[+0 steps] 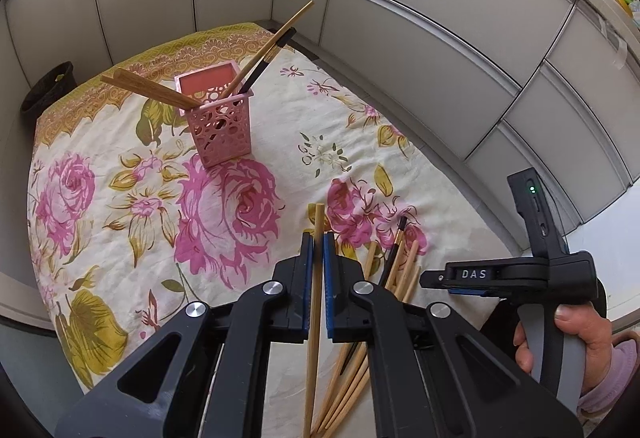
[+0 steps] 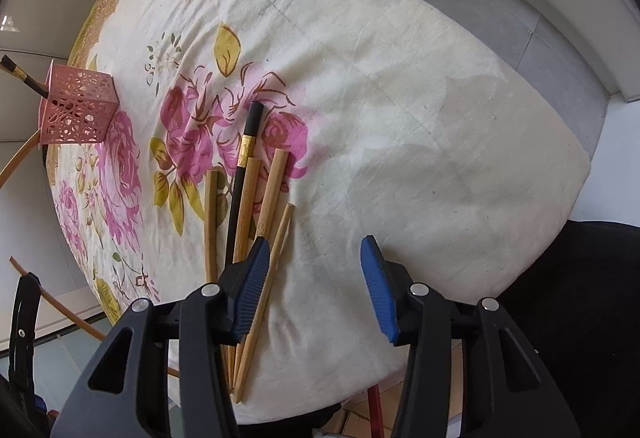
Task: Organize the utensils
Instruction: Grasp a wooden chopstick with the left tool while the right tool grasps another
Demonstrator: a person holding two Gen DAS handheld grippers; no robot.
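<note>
bamboo chopstick (image 1: 318, 278) between left tool (image 1: 318, 250) pads

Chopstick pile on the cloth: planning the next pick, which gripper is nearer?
Right. The right gripper hangs open just over the pile; the left gripper, clamping one chopstick, sits beside it.

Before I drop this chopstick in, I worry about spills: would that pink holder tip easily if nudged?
Probably. The pink holder looks like thin perforated plastic, so likely light. It is tall on a small base, and the chopsticks in it lean far beyond its rim. The floral cloth beneath may bunch rather than let it slide.
</note>
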